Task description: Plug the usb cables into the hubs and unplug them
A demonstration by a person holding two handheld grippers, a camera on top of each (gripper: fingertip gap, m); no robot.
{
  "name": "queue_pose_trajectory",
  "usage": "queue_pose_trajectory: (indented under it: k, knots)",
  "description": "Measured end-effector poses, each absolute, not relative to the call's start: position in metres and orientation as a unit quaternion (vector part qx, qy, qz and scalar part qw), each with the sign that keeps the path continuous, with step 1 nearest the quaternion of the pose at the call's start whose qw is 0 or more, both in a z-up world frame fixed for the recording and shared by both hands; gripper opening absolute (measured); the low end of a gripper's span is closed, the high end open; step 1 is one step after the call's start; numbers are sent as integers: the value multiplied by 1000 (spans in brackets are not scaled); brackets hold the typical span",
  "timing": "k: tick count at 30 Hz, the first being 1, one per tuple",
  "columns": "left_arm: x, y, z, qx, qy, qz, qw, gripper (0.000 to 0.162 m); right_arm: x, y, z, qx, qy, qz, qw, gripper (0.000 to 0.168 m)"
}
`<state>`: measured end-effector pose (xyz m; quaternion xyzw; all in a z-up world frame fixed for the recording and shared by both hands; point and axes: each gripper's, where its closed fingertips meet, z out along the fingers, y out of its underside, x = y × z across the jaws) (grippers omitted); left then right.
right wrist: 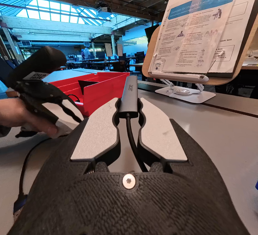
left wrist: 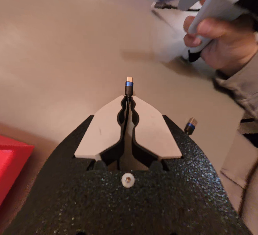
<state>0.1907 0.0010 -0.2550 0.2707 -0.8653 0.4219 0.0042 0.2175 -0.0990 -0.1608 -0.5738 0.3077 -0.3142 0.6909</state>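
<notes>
Jaws: left gripper (left wrist: 128,96) pinches usb cable (left wrist: 129,87) — right gripper (right wrist: 129,99) clamps grey hub (right wrist: 129,95).

Writing shows on the grey hub (right wrist: 129,88), printed sheets (right wrist: 195,35) and a white label (right wrist: 35,75).

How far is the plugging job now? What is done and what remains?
Done: both pieces are picked up. The left gripper is shut on the USB-C plug, its metal tip pointing forward and free. The right gripper is shut on the grey hub, lifted off the table. In hand: bringing the two together. Left: plug not yet inserted, so plugging and unplugging remain. A second connector lies loose on the table.
</notes>
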Motion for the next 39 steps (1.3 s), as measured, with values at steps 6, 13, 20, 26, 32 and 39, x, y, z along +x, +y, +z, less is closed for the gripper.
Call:
queue_pose_trajectory:
  k: [6,13,20,26,32,39]
  knots:
    - [187,-9,-230,312,-821,470,86,4,215,-95,-161,-581,295,-305,694,23]
    - [188,-25,-182,264,-850,456,10,5,213,-89,-163,-595,283,-299,691,23]
    - [195,-41,-171,248,-864,438,-3,5,212,-82,-167,-615,271,-308,673,23]
    - [194,-44,-176,248,-866,434,3,5,212,-79,-169,-623,267,-314,665,23]
    - [196,-45,-180,259,-860,439,16,5,212,-77,-170,-628,264,-320,658,23]
    - [197,-49,-184,275,-854,442,12,4,214,-78,-170,-628,269,-338,647,24]
